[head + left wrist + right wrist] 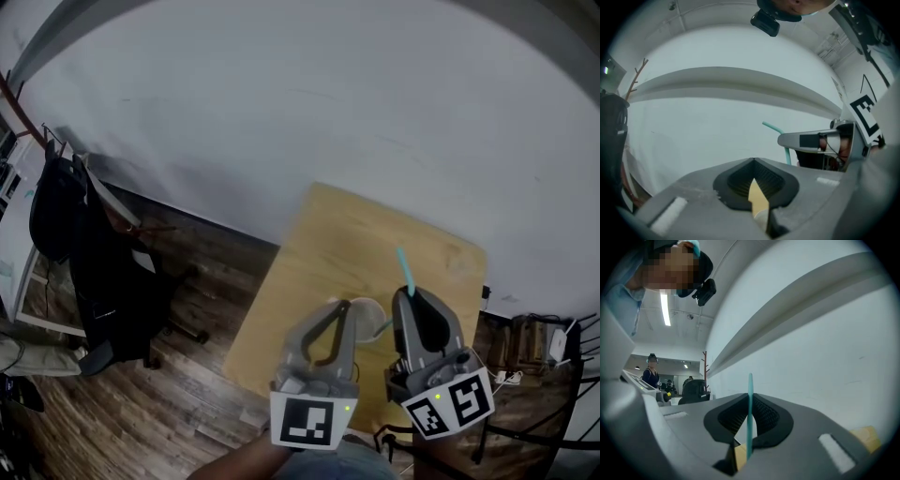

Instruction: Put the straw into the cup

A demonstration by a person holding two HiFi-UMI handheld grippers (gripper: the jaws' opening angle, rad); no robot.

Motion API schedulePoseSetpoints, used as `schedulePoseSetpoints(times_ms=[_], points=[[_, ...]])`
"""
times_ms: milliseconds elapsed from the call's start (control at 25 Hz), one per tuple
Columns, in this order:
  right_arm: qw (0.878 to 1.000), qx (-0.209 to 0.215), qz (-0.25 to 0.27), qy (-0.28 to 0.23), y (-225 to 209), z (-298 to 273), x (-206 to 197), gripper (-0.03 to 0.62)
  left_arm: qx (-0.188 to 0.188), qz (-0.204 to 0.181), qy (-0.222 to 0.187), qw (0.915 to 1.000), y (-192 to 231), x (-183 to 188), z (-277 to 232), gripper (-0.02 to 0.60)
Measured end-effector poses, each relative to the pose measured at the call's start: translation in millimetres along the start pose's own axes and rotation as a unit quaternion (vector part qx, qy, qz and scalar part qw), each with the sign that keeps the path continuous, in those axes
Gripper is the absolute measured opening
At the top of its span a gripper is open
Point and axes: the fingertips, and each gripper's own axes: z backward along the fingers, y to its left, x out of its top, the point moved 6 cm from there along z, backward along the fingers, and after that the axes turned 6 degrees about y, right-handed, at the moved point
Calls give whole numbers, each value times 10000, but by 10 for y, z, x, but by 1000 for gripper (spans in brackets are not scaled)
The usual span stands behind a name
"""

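Right gripper [749,399]: jaws clenched on the straw [750,418], a thin teal tube standing upright between the dark pads. Its top rises past the jaw tips. Its lower end drops out of sight behind the gripper body in every view, so I cannot tell how close that end is to the cup [367,323].

Left gripper [753,161]: jaws drawn together, with only a narrow wedge left between them. A pale edge sits low in that wedge. It reads as the cup's thin wall, though it is hard to make out. Behind it shows a sliver of yellow table [757,197].

Head view: the cup is clear, with only its round rim plain to see. It sits between the two grippers, against the left one's tip. Its lower part is covered by the gripper bodies. The straw stands just to the right of the rim.

Beyond: the table's near edge is hidden under the marker cubes [307,422]. On the left a chair [103,272] draped in dark cloth stands on a wood floor [187,375], cut off by the frame. A white wall [328,112] fills the rest.
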Motion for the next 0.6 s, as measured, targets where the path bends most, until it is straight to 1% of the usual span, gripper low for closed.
schedulePoseSetpoints(times_ms=[120,240,400,600], points=[[10000,-26,-59,56,-46,-98,-77,32,-56,-13,84,9999,57,-43,-86,18],[9998,-41,-152,144,-119,-198,-195,32,-111,63,230,9997,79,-141,-200,18],[9988,-84,-317,376,-197,-306,-424,32,-209,96,479,9986,117,-294,-331,18],[9964,-235,-488,655,-321,-406,-752,34,-241,343,805,9959,201,-529,-480,18]])
